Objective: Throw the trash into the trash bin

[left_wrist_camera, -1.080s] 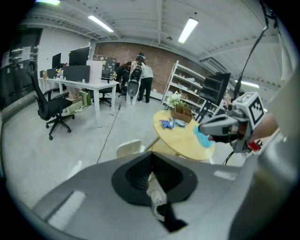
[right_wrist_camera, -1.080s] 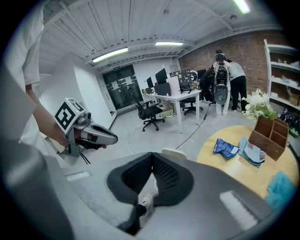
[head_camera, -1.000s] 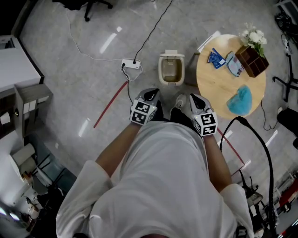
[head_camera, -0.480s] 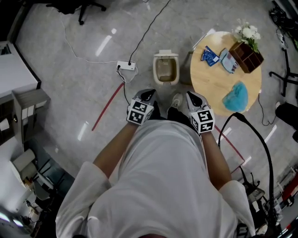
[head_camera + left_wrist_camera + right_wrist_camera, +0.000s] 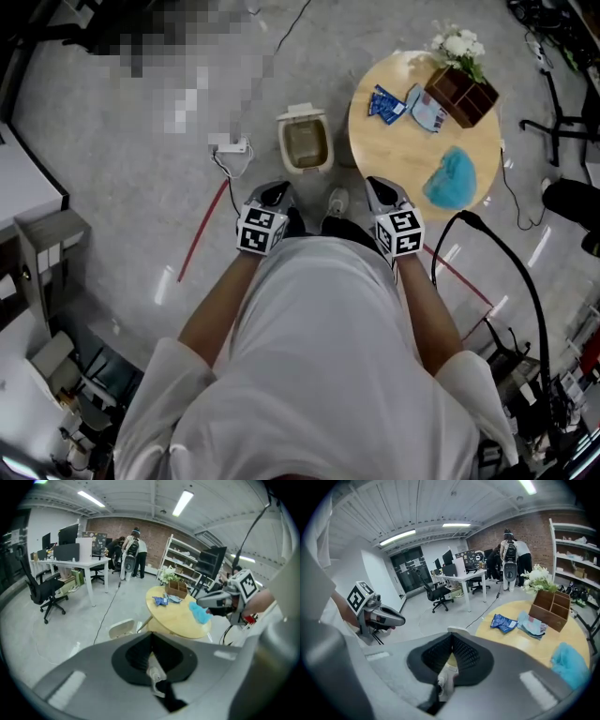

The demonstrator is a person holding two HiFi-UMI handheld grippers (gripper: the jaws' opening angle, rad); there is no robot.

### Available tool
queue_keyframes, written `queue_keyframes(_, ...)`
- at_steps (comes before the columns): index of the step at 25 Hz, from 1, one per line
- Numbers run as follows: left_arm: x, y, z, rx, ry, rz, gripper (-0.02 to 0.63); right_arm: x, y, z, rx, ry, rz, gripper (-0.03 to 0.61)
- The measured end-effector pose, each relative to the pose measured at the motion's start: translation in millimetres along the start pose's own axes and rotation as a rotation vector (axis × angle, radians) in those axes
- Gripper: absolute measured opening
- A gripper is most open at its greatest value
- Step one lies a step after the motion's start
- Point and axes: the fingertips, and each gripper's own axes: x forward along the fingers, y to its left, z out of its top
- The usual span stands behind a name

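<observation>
The left gripper (image 5: 274, 194) and right gripper (image 5: 377, 190) are held near the body, each with jaws pressed together on nothing. The trash bin (image 5: 305, 143) is seen on the floor just beyond them. A blue wrapper (image 5: 384, 103) is seen on the round counter (image 5: 398, 152) to the bin's right.

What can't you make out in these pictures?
- Trash bin contents: too small in the head view; in the left gripper view the left gripper's own body hides most of it.
- Blue packet print: too small in every view.
- Floor at the head view's upper left: covered by a mosaic patch.
</observation>
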Motion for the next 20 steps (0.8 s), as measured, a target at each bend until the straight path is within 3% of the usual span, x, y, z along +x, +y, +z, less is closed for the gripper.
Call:
queue_keyframes(8,14,-14,8,0.022,0.009,-0.013,0.003,-15,-41,-15,0.142,-0.006,-0.055,0.04)
queue_keyframes(20,29,-20,23,0.048,0.006,-0.016,0.004,-35,-90,-30,0.212,0.007,-0.125,0.069)
